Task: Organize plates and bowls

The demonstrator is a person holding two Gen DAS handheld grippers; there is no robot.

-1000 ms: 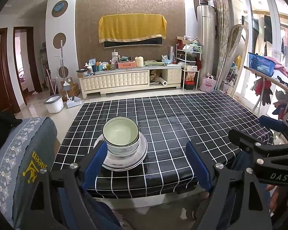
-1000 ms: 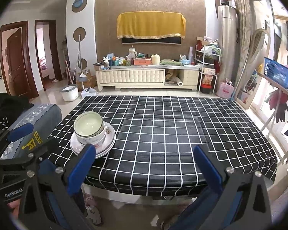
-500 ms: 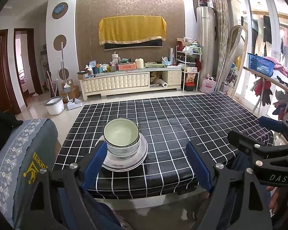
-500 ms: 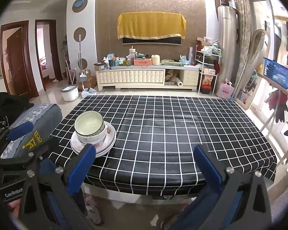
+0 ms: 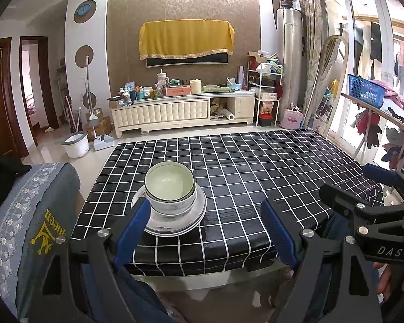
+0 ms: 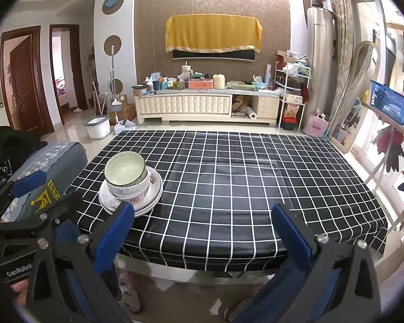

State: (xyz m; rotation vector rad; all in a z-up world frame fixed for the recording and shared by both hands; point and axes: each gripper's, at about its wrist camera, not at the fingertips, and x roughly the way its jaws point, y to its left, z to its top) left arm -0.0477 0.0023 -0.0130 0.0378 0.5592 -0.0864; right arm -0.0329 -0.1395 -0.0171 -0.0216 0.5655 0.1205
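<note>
Stacked white bowls with a pale green inside sit on stacked white plates near the front left of a table with a black-and-white checked cloth. The same bowls and plates show at the left in the right wrist view. My left gripper is open and empty, held off the table's front edge, its left finger just in front of the plates. My right gripper is open and empty, off the front edge, to the right of the stack.
A grey chair back with a yellow crown print stands left of the table. A TV cabinet lines the far wall. A clothes rack with a blue basket stands on the right. The right gripper's body shows in the left wrist view.
Both grippers have risen or pulled back very slightly, so the table sits a little lower in view. The stack has not moved. Both grippers stay open.
</note>
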